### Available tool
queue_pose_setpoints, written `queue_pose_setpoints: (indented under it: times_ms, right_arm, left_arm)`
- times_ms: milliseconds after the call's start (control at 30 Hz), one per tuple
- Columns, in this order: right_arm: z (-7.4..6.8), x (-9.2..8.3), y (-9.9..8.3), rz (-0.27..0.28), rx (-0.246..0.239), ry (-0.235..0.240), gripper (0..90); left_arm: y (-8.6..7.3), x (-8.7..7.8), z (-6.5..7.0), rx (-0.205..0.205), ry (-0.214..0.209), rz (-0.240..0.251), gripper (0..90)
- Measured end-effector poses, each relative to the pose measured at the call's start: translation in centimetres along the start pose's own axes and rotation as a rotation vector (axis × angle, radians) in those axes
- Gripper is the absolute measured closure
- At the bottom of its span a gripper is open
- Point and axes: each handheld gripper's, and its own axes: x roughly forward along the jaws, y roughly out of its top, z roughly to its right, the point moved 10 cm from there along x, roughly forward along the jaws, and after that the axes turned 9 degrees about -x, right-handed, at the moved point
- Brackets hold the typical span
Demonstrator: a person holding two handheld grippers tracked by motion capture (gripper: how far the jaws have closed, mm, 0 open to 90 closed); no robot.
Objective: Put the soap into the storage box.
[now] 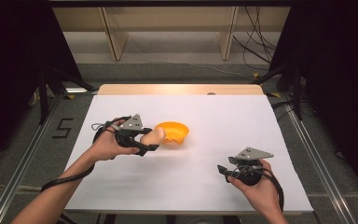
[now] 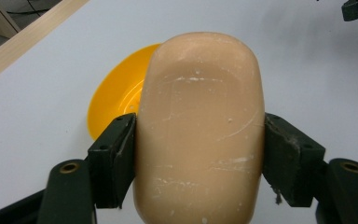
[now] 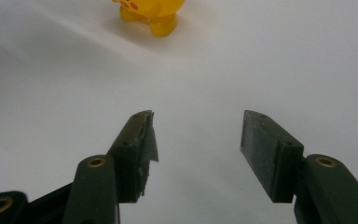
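A peach-coloured soap bar [image 2: 199, 126] is clamped by its sides between the jaws of my left gripper [image 2: 198, 140]. In the high view the left gripper [image 1: 149, 140] holds the soap bar [image 1: 154, 136] just above the near left rim of a yellow soap dish [image 1: 173, 132]. Behind the bar, the yellow dish [image 2: 115, 100] rests on the white table. My right gripper [image 1: 222, 170] is low at the front right, its jaws apart with nothing between them. From the right gripper [image 3: 196, 135], the dish [image 3: 151, 13] is seen far ahead, standing on small feet.
A white sheet [image 1: 223, 121] covers the table, with a wooden strip [image 1: 182, 89] along the far edge. Beyond it are wooden frame legs [image 1: 113, 37] and cables [image 1: 256, 42] on the floor. A "5" mark [image 1: 62, 127] lies on the floor at left.
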Motion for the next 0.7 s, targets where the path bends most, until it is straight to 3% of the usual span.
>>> queue_pose_setpoints:
  times_ms: [33, 233, 267, 467, 600, 633, 700]
  right_arm:
    - [0.0, 0.0, 0.0, 0.0, 0.0, 0.0, 44.8]
    - [-0.1, 0.0, 0.0, 0.004, 0.013, -0.002, 44.8]
    - [0.1, 0.0, 0.1, 0.009, -0.005, -0.006, 44.7]
    - [0.0, 0.0, 0.1, 0.006, -0.007, 0.0, 44.7]
    - [-0.1, 0.0, 0.1, 0.004, 0.0, 0.005, 44.7]
    - [-0.3, -0.1, 0.0, -0.004, 0.025, 0.003, 44.7]
    - [0.0, 0.0, 0.0, 0.002, -0.001, 0.0, 44.7]
  left_arm:
    - [0.1, 0.0, -0.1, 0.02, 0.0, -0.001, 32.1]
    - [0.5, 0.3, -0.2, -0.005, 0.004, 0.004, 32.1]
    - [0.6, 0.3, -0.2, -0.008, 0.003, 0.013, 32.1]
    - [1.0, 0.5, -0.5, 0.003, 0.015, 0.022, 32.1]
    - [1.2, 0.6, -0.6, 0.001, 0.022, 0.028, 32.1]
    - [1.3, 0.7, -0.6, 0.009, 0.02, 0.029, 32.1]
    - [1.3, 0.8, -0.6, -0.004, 0.016, 0.029, 32.1]
